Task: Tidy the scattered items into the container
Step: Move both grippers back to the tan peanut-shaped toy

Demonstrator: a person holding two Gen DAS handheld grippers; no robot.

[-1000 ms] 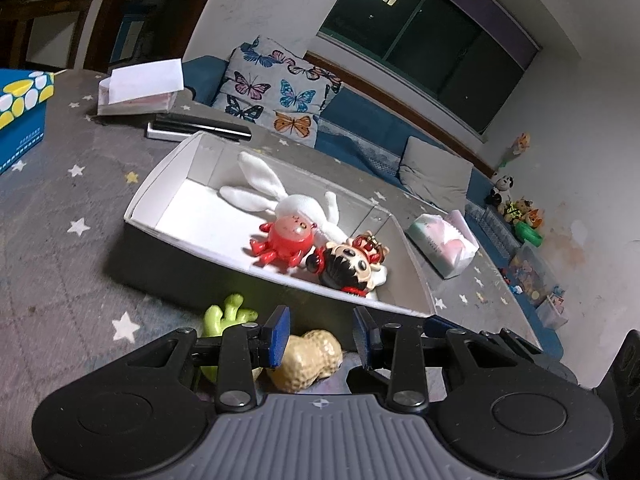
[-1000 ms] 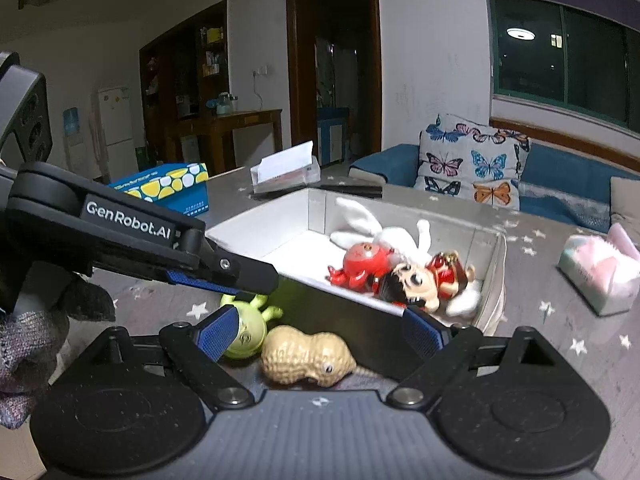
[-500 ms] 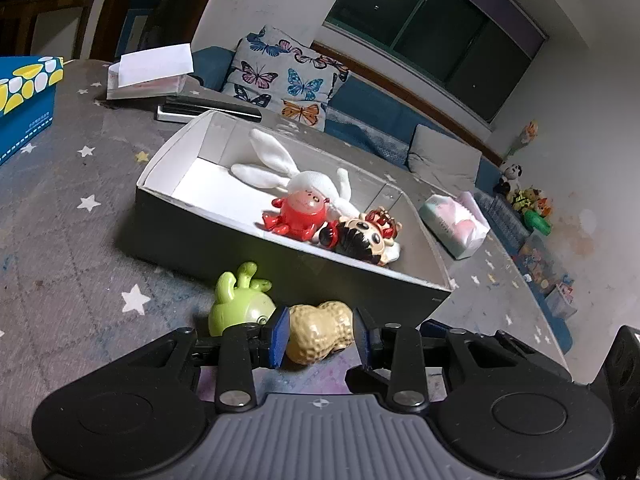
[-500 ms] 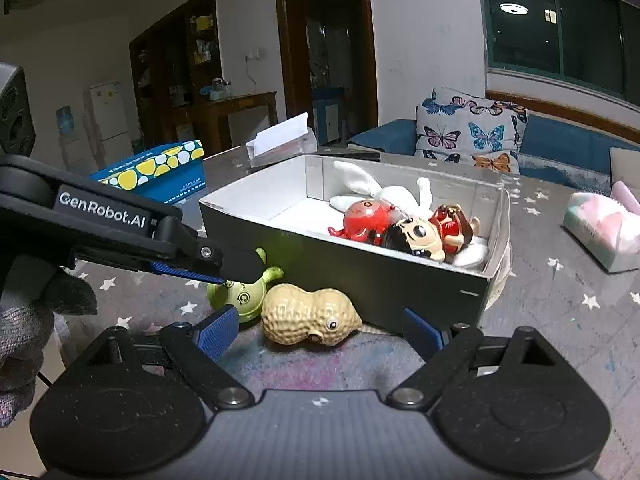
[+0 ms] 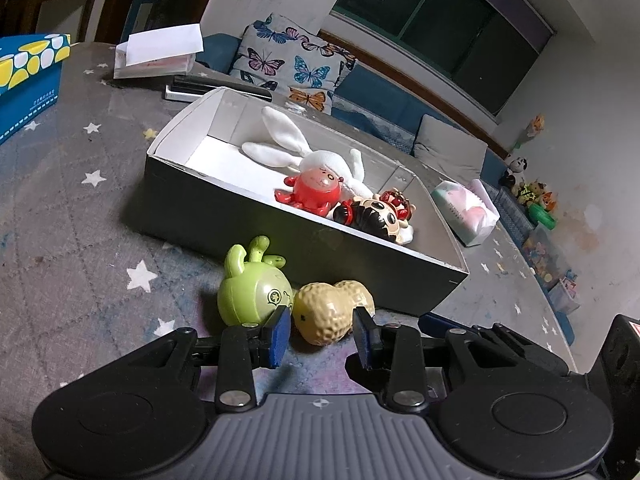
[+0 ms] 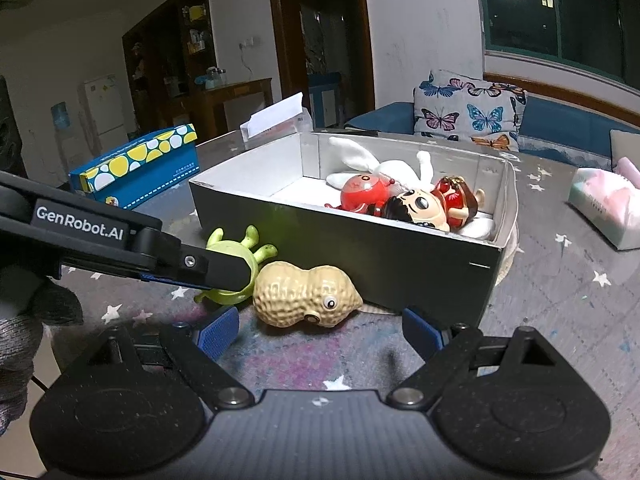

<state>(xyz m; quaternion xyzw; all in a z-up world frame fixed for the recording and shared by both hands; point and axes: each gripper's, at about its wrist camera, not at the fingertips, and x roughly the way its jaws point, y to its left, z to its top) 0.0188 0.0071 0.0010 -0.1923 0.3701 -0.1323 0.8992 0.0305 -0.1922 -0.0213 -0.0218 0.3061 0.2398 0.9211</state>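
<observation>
A grey surface [image 5: 72, 216] printed with white stars carries everything here, in a dim living room with a dark window behind. The left gripper [image 5: 320, 334] has its jaws narrow but parted, with nothing pressed between them; the near end of the peanut toy [image 5: 332, 312] sits just ahead of the gap, and the left pad is close beside the green toy [image 5: 250, 296]. In the right wrist view the right gripper [image 6: 320, 332] has its jaws wide and empty, with the peanut toy [image 6: 306, 296] lying on the surface just ahead of them, roughly centred. The left gripper's arm [image 6: 120, 246] reaches in from the side and covers part of the green toy [image 6: 236, 254], which touches the peanut's end.

Both loose toys lie right against the dark outer wall of the box [image 5: 304, 248]. Inside it already rest a white rabbit doll [image 5: 304, 152], a red octopus toy [image 5: 316, 190] and a big-headed doll [image 5: 380, 218]. Farther off stand a blue patterned carton [image 6: 136, 170] and a tissue pack [image 5: 466, 216].

The step in hand looks like picking up the last two strays. Both grippers seem aimed at the peanut, so one should probably take the green toy instead. Next, the jaws need to straddle a toy fully, close on it, lift it clear of the box wall and release over the open floor of the box.
</observation>
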